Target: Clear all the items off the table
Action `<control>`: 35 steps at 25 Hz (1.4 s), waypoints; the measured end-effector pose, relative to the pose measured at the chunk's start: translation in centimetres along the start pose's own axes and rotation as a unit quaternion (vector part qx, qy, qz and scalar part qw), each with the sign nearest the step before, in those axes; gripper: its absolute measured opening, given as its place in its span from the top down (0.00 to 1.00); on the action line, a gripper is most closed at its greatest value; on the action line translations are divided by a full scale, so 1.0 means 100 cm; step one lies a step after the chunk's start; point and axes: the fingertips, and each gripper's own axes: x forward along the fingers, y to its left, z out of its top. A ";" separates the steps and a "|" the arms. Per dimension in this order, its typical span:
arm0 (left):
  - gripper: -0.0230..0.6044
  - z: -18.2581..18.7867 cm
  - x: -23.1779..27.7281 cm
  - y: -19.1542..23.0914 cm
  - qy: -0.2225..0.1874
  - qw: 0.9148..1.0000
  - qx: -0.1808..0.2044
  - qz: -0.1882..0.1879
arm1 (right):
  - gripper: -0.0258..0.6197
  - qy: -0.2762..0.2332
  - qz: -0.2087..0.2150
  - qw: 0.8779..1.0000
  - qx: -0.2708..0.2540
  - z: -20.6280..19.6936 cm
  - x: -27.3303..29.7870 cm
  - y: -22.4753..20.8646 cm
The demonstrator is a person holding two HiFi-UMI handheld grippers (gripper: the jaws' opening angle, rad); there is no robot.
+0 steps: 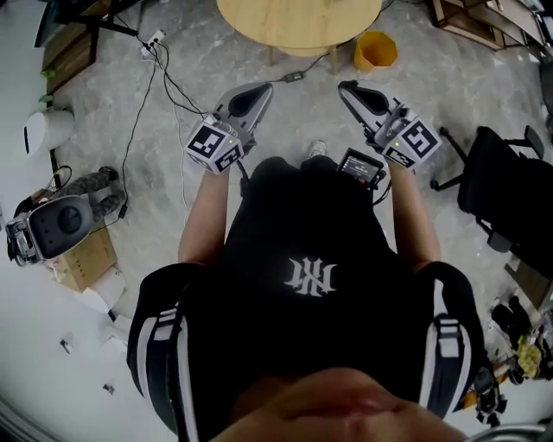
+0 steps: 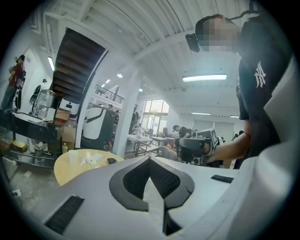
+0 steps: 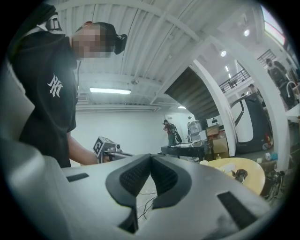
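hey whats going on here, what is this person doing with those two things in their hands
A person stands a little short of a round wooden table, holding a left hand-held gripper and a right hand-held gripper out toward it. Both have their jaws together with nothing between them. Small items sit on the table, among them a pale cup and a dark object. Neither gripper is touching any of them.
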 end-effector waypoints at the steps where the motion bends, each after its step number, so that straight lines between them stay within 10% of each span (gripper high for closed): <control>1: 0.94 0.001 0.002 0.004 0.000 1.000 -0.001 0.002 | 0.96 -0.001 0.001 1.000 0.001 0.000 0.003 -0.005; 35: 0.94 0.024 0.070 0.284 -0.005 0.998 -0.045 -0.047 | 0.96 0.062 -0.071 0.995 -0.042 0.022 0.225 -0.155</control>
